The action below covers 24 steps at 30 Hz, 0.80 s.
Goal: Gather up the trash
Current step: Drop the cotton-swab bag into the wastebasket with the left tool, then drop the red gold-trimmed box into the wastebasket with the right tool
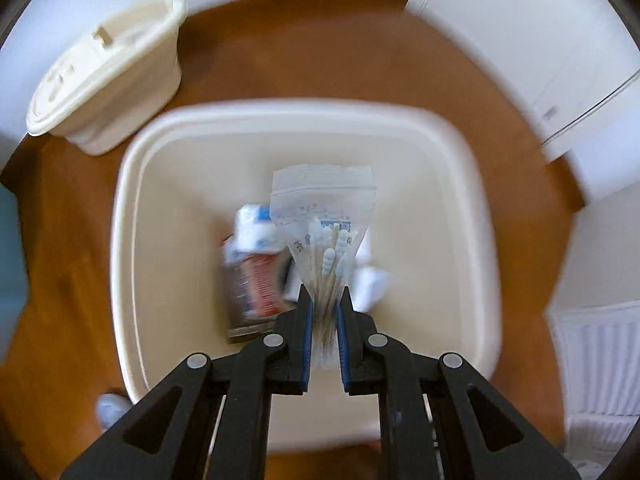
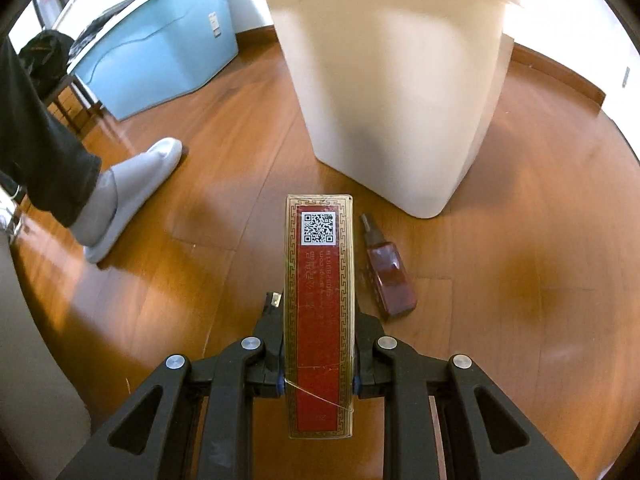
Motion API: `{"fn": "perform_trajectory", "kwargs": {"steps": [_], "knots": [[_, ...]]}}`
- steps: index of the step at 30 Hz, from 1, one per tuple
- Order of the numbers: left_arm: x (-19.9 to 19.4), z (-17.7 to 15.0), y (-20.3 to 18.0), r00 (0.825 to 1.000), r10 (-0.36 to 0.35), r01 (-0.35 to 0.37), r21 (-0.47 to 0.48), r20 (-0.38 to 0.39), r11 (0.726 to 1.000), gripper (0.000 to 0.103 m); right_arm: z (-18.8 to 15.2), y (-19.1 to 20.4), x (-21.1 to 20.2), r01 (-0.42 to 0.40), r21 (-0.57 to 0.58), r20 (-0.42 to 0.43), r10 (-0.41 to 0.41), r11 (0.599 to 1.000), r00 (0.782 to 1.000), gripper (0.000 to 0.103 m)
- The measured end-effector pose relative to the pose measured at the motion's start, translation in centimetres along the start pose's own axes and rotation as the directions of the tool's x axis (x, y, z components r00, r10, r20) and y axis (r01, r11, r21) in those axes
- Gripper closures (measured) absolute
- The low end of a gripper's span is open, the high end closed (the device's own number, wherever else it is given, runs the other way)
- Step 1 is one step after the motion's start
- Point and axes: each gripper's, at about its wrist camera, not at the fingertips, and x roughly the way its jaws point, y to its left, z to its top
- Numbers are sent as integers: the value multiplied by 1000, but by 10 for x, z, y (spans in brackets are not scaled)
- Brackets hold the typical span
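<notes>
right wrist only: brown bottle on floor

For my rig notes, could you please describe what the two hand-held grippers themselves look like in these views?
Both look alike. The left hand-held gripper has matte black angular linkage arms with triangular cut-outs, round silver pivot pins, and fingers lined with blue pads. The right hand-held gripper shows the same black linkages and silver pins, with only small bits of blue visible. No cables, markings or sleeves show in either view.
</notes>
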Motion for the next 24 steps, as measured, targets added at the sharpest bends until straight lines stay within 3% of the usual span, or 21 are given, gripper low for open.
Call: {"fn": "perform_trajectory", "kwargs": {"steps": [4,7,9,10,11,12,13,15,16,18,21,24], "knots": [[30,10,14,993,68,-72,-39,-94,997,92,-3,-2,-8,-3,16,10,3,1000,1000,80],[31,9,13,992,93,-98,-52,-91,994,92,-6,-6,-8,3,20,5,-3,1000,1000,80],[29,9,8,991,99,-103,-40,-94,994,85,-4,-9,-11,7,28,6,-7,1000,1000,80],[30,8,7,991,98,-103,-41,-95,994,66,-2,-11,-15,11,36,13,-11,999,1000,80],[25,5,1,991,98,-102,-47,-90,994,31,2,-13,-16,12,42,22,-13,999,1000,80],[20,4,3,992,94,-98,-52,-81,994,15,6,-17,-22,12,56,38,-14,998,999,80],[14,3,4,994,90,-94,-59,-68,994,10,8,-20,-27,11,68,53,-15,998,998,80],[-1,-2,10,999,34,-36,-93,-20,995,10,22,-35,-49,-8,110,117,-5,994,993,80],[-16,-7,11,1000,-24,26,-112,18,993,10,29,-42,-61,-22,127,150,3,992,989,80],[-44,-20,11,993,-76,86,-122,88,989,10,51,-61,-103,-66,149,265,24,987,964,80],[-81,-43,18,974,-107,137,-147,198,980,10,91,-84,-152,-86,151,386,21,985,922,80],[-100,-67,35,963,-89,146,-213,255,966,10,145,-95,-169,-49,117,416,-4,992,909,80]]}}
